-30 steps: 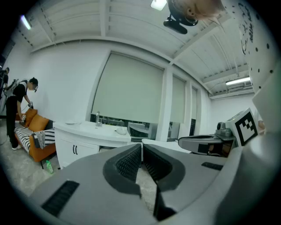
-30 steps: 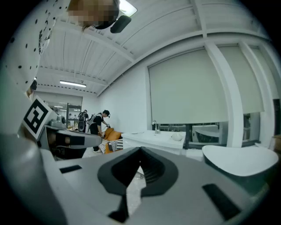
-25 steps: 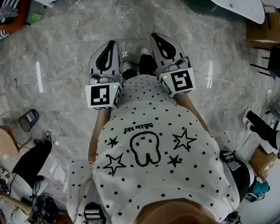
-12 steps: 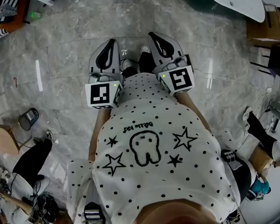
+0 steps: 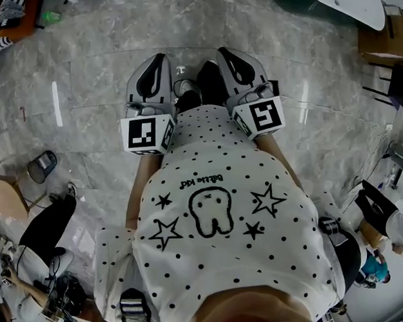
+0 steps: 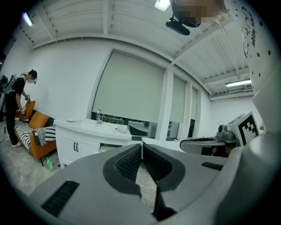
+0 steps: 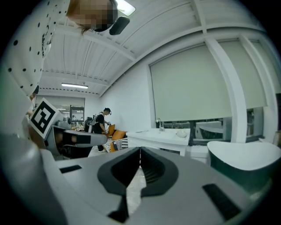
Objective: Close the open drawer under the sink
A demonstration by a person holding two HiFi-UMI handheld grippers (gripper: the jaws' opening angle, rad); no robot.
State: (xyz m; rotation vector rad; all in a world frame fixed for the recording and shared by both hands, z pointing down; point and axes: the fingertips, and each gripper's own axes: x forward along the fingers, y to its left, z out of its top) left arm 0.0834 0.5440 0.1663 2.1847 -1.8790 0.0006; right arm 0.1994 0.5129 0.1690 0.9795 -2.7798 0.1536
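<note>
In the left gripper view, a white sink cabinet (image 6: pixel 81 143) with a faucet (image 6: pixel 99 116) stands across the room at the left. Its front has two dark handles, and I cannot make out the open drawer from here. The right gripper view shows the same white counter (image 7: pixel 160 135) far ahead. My left gripper (image 6: pixel 142 145) is shut with nothing between its pads, and so is my right gripper (image 7: pixel 140 149). In the head view both the left gripper (image 5: pixel 157 59) and the right gripper (image 5: pixel 229 53) are held side by side close to my body, above the marble floor.
A person (image 6: pixel 19 105) stands by an orange sofa (image 6: pixel 37 132) at the far left. A dark green tub (image 7: pixel 246 162) sits close on the right. Around me on the marble floor (image 5: pixel 90 78) are a cardboard box (image 5: pixel 385 39), a black chair (image 5: pixel 402 82) and a small bucket (image 5: pixel 41 166).
</note>
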